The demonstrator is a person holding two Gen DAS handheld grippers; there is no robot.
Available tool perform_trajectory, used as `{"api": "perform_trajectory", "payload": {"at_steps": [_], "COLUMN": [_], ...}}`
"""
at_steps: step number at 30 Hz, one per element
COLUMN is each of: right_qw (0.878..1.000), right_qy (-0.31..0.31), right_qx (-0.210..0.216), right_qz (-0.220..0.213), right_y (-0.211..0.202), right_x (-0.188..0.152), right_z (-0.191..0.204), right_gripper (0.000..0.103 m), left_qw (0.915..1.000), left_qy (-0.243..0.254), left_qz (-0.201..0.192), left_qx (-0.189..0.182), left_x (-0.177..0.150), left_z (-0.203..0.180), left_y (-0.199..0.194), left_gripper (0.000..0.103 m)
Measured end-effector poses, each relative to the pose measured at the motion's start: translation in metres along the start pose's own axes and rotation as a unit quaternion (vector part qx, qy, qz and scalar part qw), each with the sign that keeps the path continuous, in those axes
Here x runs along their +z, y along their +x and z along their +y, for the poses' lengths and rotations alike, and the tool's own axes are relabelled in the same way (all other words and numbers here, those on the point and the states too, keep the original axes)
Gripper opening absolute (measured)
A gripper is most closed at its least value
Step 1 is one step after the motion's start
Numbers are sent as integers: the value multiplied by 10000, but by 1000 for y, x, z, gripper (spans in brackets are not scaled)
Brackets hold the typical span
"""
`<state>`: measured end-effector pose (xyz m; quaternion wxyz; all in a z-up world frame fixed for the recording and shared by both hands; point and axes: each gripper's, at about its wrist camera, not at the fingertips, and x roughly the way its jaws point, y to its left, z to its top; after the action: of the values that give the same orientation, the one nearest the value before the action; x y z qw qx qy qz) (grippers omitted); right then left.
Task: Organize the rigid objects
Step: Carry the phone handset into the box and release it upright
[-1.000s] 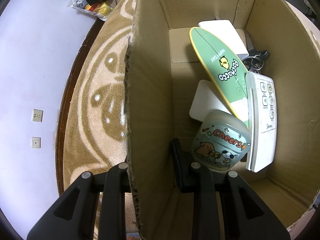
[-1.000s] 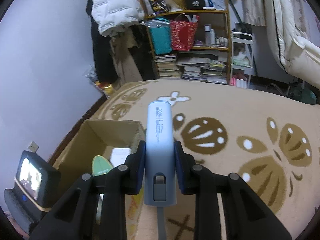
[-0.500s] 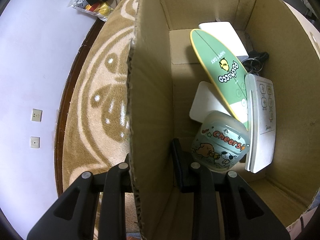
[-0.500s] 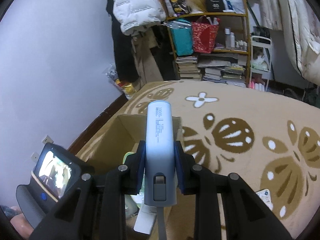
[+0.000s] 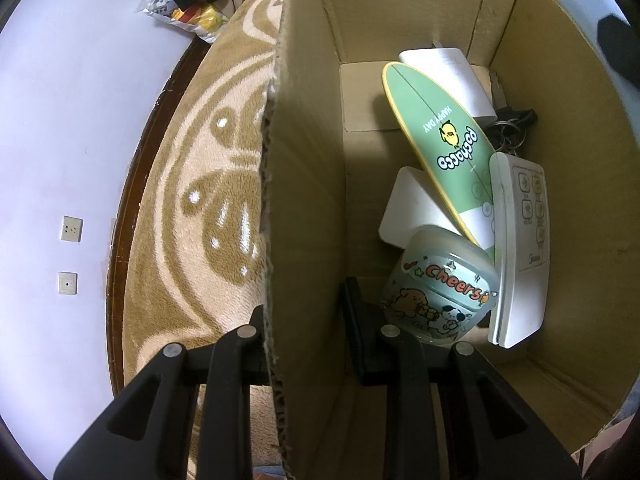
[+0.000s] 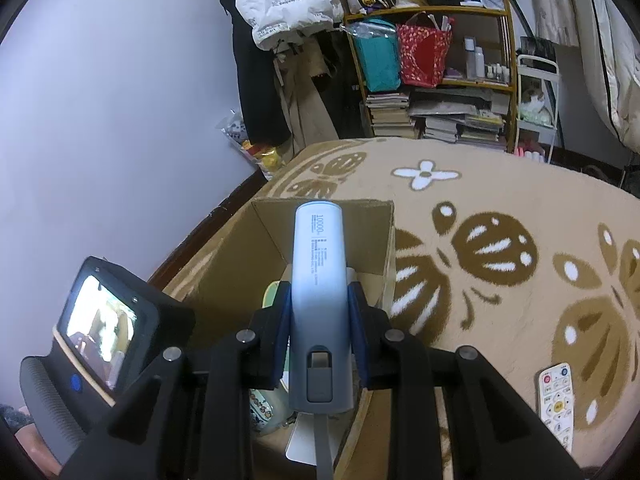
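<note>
A tan carpet point(image 6: 500, 200) with brown leaf and white flower patterns covers the floor, ending at a dark wooden edge point(image 5: 132, 184) below the pale wall. An open cardboard box point(image 6: 372, 236) stands on it near that edge. A white remote point(image 6: 557, 396) lies on the carpet, well apart from the box.

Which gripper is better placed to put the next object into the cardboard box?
Right: the right gripper holds the power bank over the cardboard box. The left gripper clamps the box wall.
</note>
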<state>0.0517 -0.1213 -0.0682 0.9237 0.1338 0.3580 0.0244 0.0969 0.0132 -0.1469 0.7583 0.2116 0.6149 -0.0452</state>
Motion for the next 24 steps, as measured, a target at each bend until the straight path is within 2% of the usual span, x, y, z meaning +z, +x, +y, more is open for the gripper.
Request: {"api": "perform_trajectory", "payload": {"at_steps": [9,12,19,24], "right_qw": [9997,9997,9989,9989], "right_qy": [-177,-227,-363,-364], "right_qx": [-63,-8,-281,-291], "right_qz": [151,67,95,25], "right_y": [11,9,8,0], "right_x": [-4,-4,-7,-5], "right_z": [4,4,6,5], "right_gripper": [28,28,28,29], "left_qw": [10000,10000,9998,9999], "left_qy": [-58,-50,-86,-95], "left_qz": [4,1,-137,-116], "left_qx": [1,0,93,78], "left_x": [0,0,0,0], "left_z": [-1,-1,-1,-2], "left_y": [-1,-2,-9,-9], "left_gripper": [25,25,24,24]}}
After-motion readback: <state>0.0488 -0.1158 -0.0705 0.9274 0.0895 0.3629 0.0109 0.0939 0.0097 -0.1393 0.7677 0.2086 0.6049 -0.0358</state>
